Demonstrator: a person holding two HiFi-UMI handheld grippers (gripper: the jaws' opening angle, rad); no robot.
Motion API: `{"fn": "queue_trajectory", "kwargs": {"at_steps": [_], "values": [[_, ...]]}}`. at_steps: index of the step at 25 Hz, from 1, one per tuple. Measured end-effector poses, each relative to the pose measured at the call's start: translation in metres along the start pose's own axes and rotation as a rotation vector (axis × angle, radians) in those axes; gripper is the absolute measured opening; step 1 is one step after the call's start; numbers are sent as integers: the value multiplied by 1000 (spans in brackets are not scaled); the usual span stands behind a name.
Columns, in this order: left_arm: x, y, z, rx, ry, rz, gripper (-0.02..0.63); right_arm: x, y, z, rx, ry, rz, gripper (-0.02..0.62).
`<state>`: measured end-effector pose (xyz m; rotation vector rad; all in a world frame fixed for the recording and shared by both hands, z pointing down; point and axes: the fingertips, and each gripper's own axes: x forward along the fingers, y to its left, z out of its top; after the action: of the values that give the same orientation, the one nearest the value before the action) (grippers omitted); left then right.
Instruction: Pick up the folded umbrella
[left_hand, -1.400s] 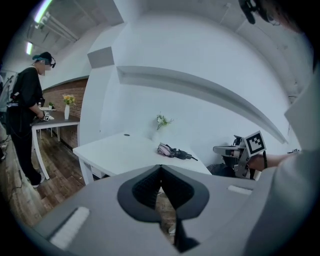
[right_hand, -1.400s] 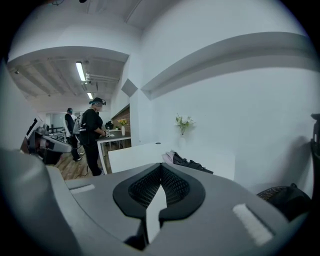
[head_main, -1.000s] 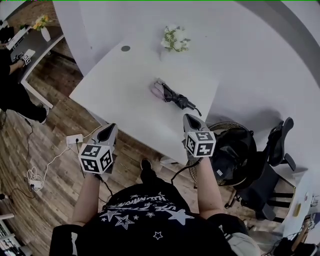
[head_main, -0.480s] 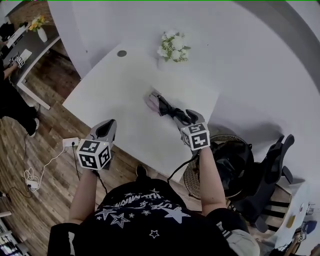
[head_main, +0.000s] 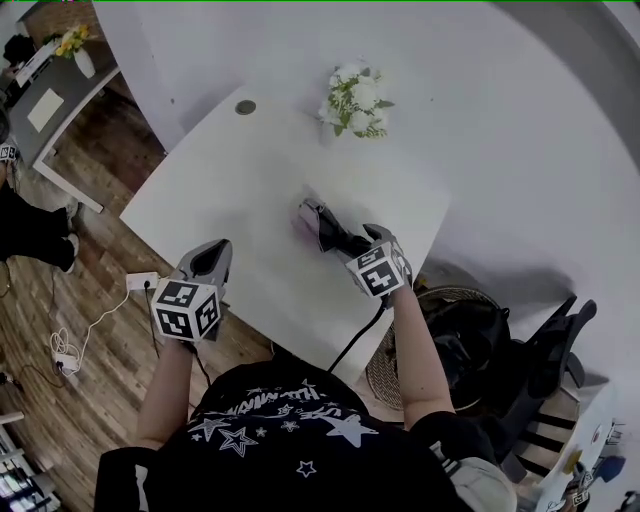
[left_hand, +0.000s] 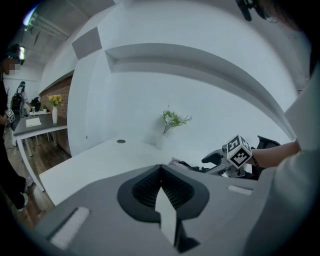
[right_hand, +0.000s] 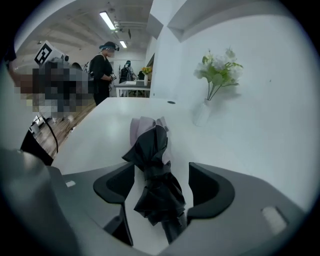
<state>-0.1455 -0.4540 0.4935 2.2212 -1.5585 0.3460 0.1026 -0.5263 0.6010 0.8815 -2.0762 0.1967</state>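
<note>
Right gripper straddles the folded umbrella, jaws not yet on it

Head view: the folded umbrella lies on the white table, its long axis running slantwise from a pale far end down to the right gripper, which sits at its near end. The left gripper hangs off the table's near edge, well apart from the umbrella, so the right hand is much the nearer.

Left gripper view: its jaws are pressed together with nothing between them. The umbrella lies ahead and to the right, by the other gripper.

Right gripper view: the jaws are opening and stand wide, one on each side of the dark bundled canopy. The umbrella's length runs straight away between them, and neither pad touches it. A close would likely pinch across its width.
</note>
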Motion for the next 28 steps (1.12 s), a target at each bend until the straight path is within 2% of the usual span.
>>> {"fn": "queue_trajectory", "kwargs": {"at_steps": [6,15,17,28], "values": [[18,6,-6,-10,45,10,3,32,-1,-14,-87,95,22,333],[26,12,-18,-32,80,30,3,50,9,-20,-172,133,97,307],[26,13,-20,-37,85,35,3,50,12,-20,-177,125,119,268],[11,13,-36,-52,95,51,3,49,14,-22,-153,103,155,233]]}}
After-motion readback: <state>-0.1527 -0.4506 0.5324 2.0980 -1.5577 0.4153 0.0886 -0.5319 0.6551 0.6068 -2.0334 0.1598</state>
